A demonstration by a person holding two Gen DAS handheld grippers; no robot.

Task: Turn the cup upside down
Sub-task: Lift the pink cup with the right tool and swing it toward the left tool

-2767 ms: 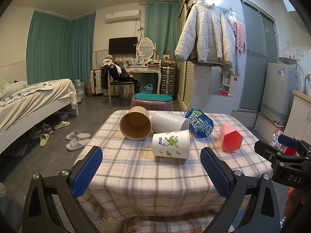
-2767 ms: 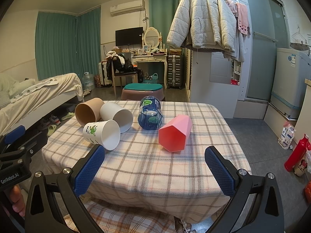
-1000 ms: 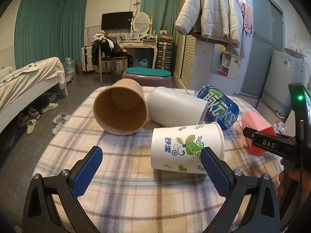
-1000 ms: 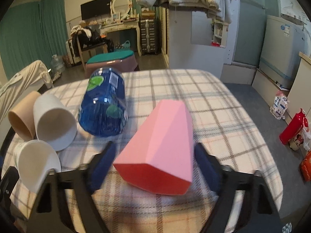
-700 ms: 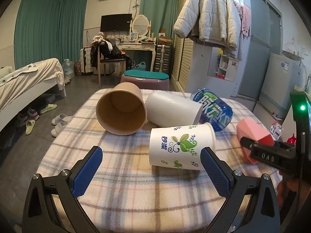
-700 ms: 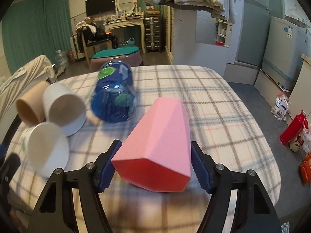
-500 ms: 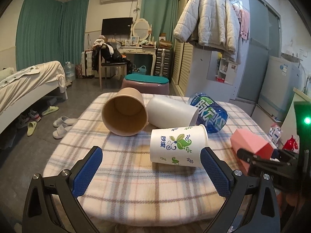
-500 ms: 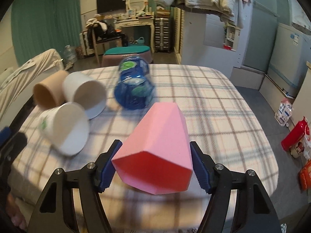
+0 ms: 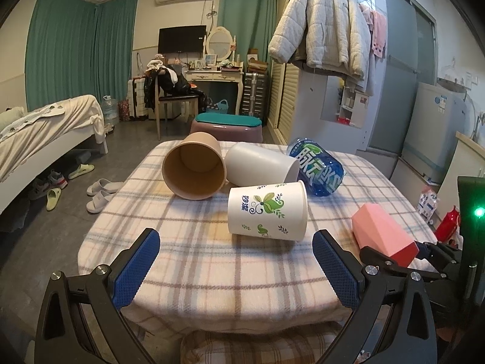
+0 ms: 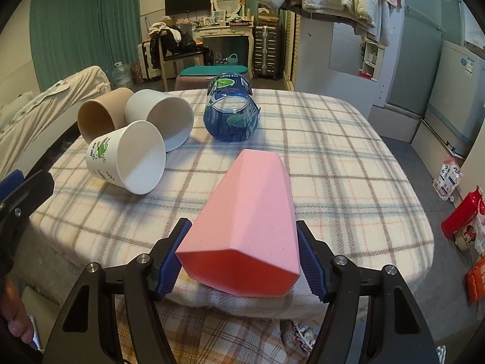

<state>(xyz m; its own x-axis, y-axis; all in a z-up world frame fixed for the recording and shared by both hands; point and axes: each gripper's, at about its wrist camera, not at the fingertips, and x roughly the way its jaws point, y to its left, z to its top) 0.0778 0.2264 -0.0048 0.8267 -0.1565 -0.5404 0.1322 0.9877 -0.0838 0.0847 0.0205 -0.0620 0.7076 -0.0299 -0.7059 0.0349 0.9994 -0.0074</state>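
Observation:
My right gripper (image 10: pixel 242 242) is shut on a pink faceted cup (image 10: pixel 248 218), held on its side above the near edge of the plaid-covered table (image 10: pixel 333 157), open mouth toward the camera. The pink cup also shows in the left wrist view (image 9: pixel 382 233), low at the right. My left gripper (image 9: pixel 236 257) is open and empty at the table's near edge. A printed white paper cup (image 9: pixel 266 210), a brown cup (image 9: pixel 194 170), a plain white cup (image 9: pixel 260 163) and a blue clear cup (image 9: pixel 315 166) all lie on their sides.
The table stands in a bedroom. A bed (image 9: pixel 45 127) is at the left with slippers (image 9: pixel 100 194) on the floor. A cushioned stool (image 9: pixel 227 124) stands behind the table. A wardrobe with a white jacket (image 9: pixel 324 30) and a washing machine (image 9: pixel 436 133) are at the right.
The right gripper closed on the pink cup, lifted it off the table and drew it back toward the near edge. The left gripper pulled back from the printed cup, still open.

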